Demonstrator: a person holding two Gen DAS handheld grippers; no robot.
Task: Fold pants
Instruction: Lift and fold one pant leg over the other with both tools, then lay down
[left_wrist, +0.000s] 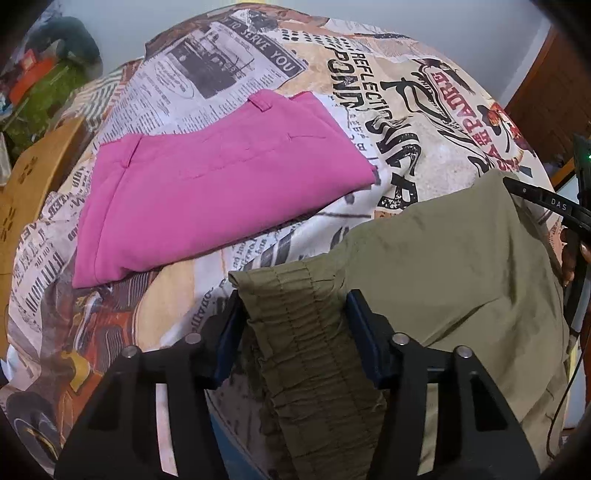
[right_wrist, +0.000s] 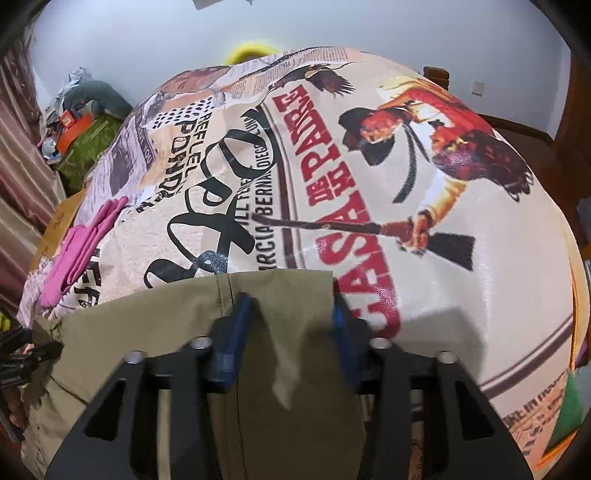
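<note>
Olive pants (left_wrist: 443, 266) lie at my near edge of the printed bedspread (left_wrist: 424, 110); my left gripper (left_wrist: 295, 314) clamps their gathered waistband, my right gripper (right_wrist: 291, 314) pinches a leg hem. Folded pink pants (left_wrist: 207, 192) rest toward its left edge.

Both wrist views look closely along their tongs, sharing the olive pants (left_wrist: 443, 266) and printed bedspread (right_wrist: 406, 277).
</note>
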